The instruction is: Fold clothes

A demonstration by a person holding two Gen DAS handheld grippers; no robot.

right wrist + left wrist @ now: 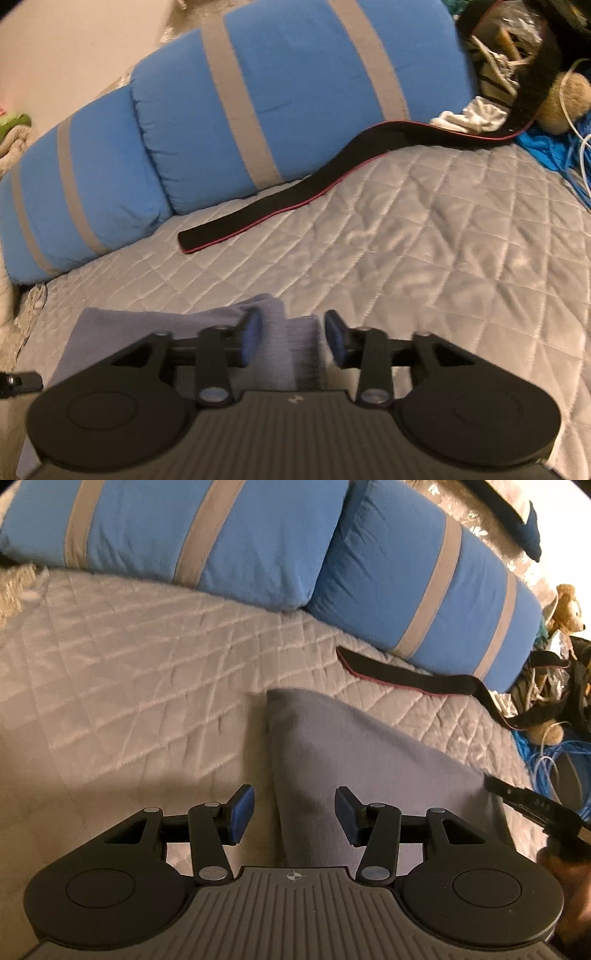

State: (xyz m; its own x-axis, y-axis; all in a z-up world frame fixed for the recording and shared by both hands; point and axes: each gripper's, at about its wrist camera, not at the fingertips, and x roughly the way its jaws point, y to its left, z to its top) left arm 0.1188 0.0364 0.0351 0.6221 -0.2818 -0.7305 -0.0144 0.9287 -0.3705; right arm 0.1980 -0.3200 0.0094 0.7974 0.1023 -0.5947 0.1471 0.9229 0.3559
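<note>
Hovering low in the frame of the left wrist view, the left tool has its blue pads standing apart with nothing clamped; the left edge of the grey garment runs up between them from the bottom centre toward the middle of the frame. In the right wrist view the right tool also has its pads apart, and a raised fold of the same grey garment sits between them; motion blur hides whether the left pad touches the cloth, but nothing looks pinched.

That garment lies on the quilted bedspread, its long axis running from the bottom of the left view up to a squared corner near the centre, widening toward the lower right. The right tool sits at its far right edge, so I judge it the nearer one for taking hold. The cloth looks soft, plain and matte, probably limp when lifted.

Further back a black strap with a red edge crosses the bed, and two blue pillows with grey stripes fill the top of both frames.
</note>
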